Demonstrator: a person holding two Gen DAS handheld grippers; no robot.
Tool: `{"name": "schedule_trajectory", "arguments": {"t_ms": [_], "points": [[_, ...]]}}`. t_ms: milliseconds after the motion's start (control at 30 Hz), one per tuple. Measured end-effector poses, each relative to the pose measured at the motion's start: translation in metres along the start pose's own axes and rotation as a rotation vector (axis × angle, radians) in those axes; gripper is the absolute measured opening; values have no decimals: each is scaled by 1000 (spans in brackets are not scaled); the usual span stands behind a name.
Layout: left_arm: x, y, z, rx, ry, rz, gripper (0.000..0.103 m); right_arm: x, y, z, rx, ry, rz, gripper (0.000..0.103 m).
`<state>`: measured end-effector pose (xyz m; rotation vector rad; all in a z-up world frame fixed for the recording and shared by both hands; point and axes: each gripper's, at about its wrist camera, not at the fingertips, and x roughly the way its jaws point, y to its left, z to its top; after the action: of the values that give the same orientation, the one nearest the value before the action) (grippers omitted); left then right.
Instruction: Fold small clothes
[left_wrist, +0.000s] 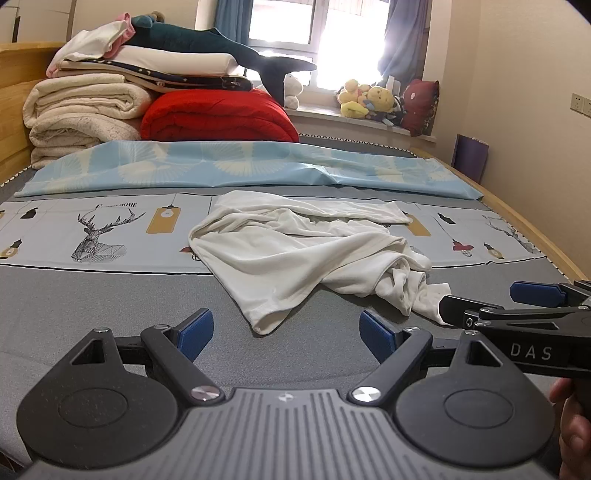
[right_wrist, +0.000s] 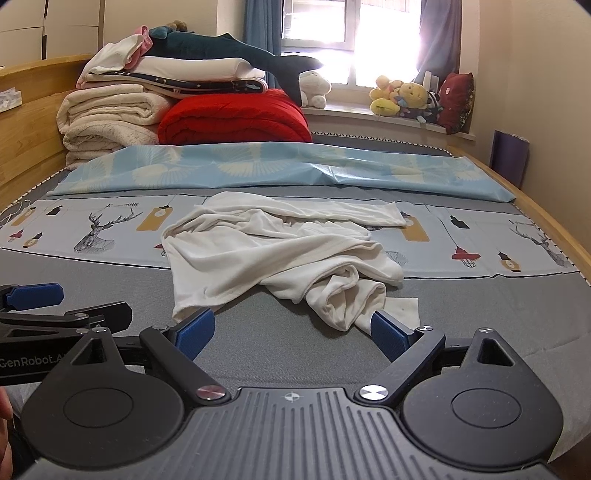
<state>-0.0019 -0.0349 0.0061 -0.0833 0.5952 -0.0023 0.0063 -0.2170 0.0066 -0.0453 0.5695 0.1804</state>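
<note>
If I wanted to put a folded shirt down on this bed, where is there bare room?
Bare grey sheet lies left of the crumpled white garment, in front of the deer-print cloth. Another patch lies right of it, toward the wooden bed rail. The far left corner is crowded with stacked blankets and a red quilt.

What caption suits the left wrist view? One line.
Open left hand-held gripper faces a crumpled white garment on the bed.

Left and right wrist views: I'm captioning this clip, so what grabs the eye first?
A crumpled white garment lies mid-bed on the grey sheet, just ahead of both open grippers, left gripper and right gripper. Behind, a red quilt sits beside stacked blankets, topped by a plush shark.
</note>
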Motion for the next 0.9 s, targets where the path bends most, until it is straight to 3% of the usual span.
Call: {"name": "schedule_trajectory", "arguments": {"t_ms": [367, 900], "points": [[0, 1, -2, -1, -1, -1, 90, 0, 2, 1, 68, -28, 65, 89], [0, 0, -1, 1, -2, -1, 90, 1, 3, 1, -1, -23, 18, 89]]}}
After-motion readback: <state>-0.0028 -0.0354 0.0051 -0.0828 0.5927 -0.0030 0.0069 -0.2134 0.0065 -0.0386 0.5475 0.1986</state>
